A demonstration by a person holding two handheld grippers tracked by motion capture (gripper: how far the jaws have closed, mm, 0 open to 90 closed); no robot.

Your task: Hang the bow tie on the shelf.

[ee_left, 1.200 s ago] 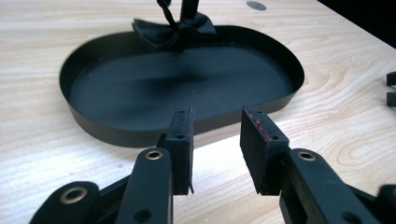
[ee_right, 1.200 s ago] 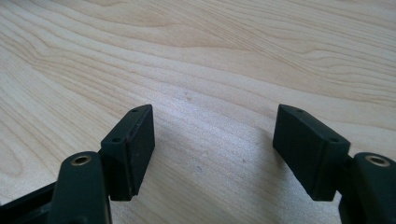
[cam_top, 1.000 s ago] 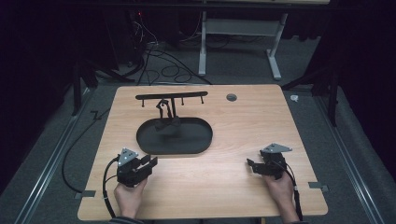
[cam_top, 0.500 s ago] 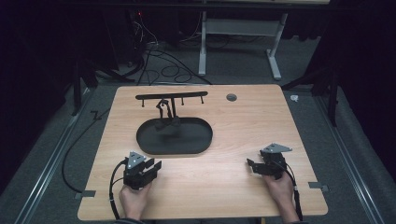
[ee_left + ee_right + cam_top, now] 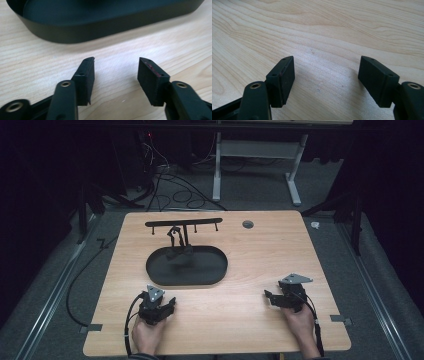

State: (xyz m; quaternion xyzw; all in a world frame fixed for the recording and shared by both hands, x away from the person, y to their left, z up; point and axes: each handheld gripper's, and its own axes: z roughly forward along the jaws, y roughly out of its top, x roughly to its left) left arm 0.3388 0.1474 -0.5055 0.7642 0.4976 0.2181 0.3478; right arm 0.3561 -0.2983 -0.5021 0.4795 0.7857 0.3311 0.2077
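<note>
Now, on the left, the left tongs (image 5: 167,304) sit low over the pale wooden desk (image 5: 240,325), gripped in the person's left hand (image 5: 146,335), and their jaws have just been opening. In the left gripper view, the left tongs (image 5: 116,72) stand wide with bare wood grain between the black pads and nothing held. Just ahead of them lies the black oval tray (image 5: 105,27), its near wall close to the jaw tips but not touching. From the high view, that tray (image 5: 212,277) rests in the middle of the desk, and a black T-shaped stand with small pegs (image 5: 184,225) rises at its far edge with a small dark item hanging from it. Over to the right, the right tongs (image 5: 269,297) lie low on the desk, well apart from the tray, and in the right gripper view the right tongs (image 5: 326,72) gape wide over bare wood.
</note>
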